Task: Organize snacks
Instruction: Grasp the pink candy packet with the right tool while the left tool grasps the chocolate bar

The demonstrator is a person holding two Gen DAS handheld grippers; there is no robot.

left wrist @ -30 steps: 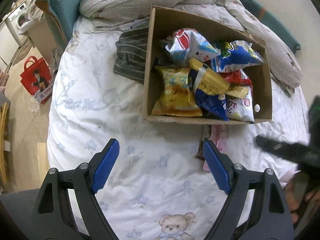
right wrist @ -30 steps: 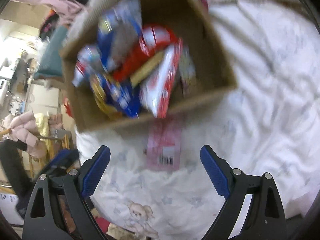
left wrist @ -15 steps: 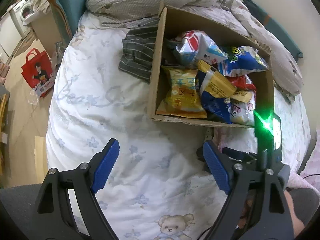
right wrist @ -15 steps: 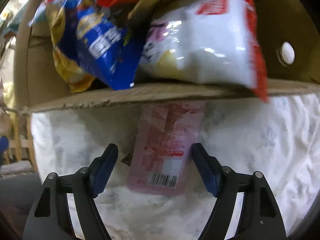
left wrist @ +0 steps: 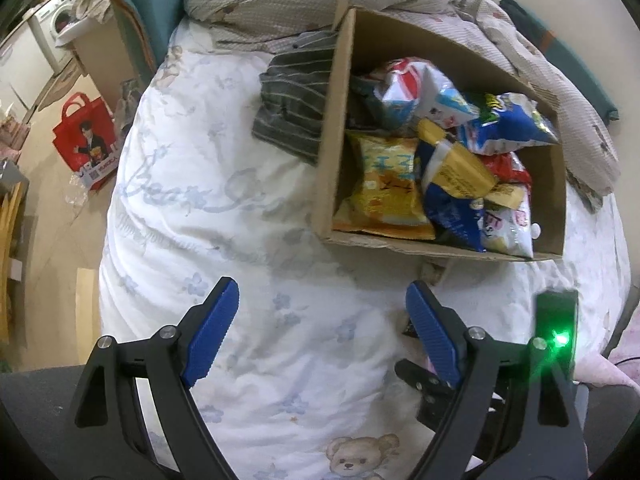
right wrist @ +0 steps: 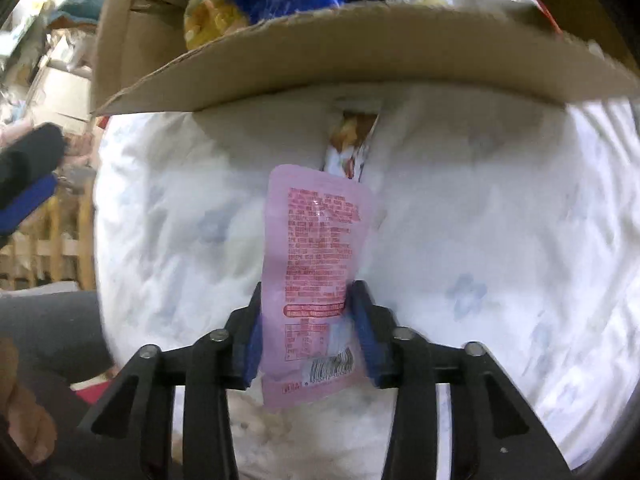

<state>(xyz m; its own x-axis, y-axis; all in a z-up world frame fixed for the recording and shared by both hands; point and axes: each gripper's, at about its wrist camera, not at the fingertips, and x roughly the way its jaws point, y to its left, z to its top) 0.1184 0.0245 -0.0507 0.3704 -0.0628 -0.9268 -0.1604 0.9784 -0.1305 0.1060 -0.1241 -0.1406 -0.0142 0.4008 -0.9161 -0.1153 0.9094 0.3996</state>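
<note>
A cardboard box (left wrist: 336, 128) full of snack bags (left wrist: 452, 152) sits on the white bed; its front wall (right wrist: 360, 60) fills the top of the right wrist view. My right gripper (right wrist: 310, 320) is shut on a pink snack pouch (right wrist: 316, 248), back side with red text and barcode facing me, held in front of the box. A small snack packet (right wrist: 352, 148) lies on the sheet under the box's front edge. My left gripper (left wrist: 320, 328) is open and empty over the sheet, left of the right gripper (left wrist: 440, 392).
A striped grey cloth (left wrist: 296, 108) lies left of the box. A rumpled quilt (left wrist: 280, 4) lies behind it. The bed's left edge drops to the floor, where a red bag (left wrist: 88, 140) stands.
My right gripper has closed on the pink pouch and drawn it back from the box, uncovering the small packet beneath. The left gripper has shifted slightly and stayed open.
</note>
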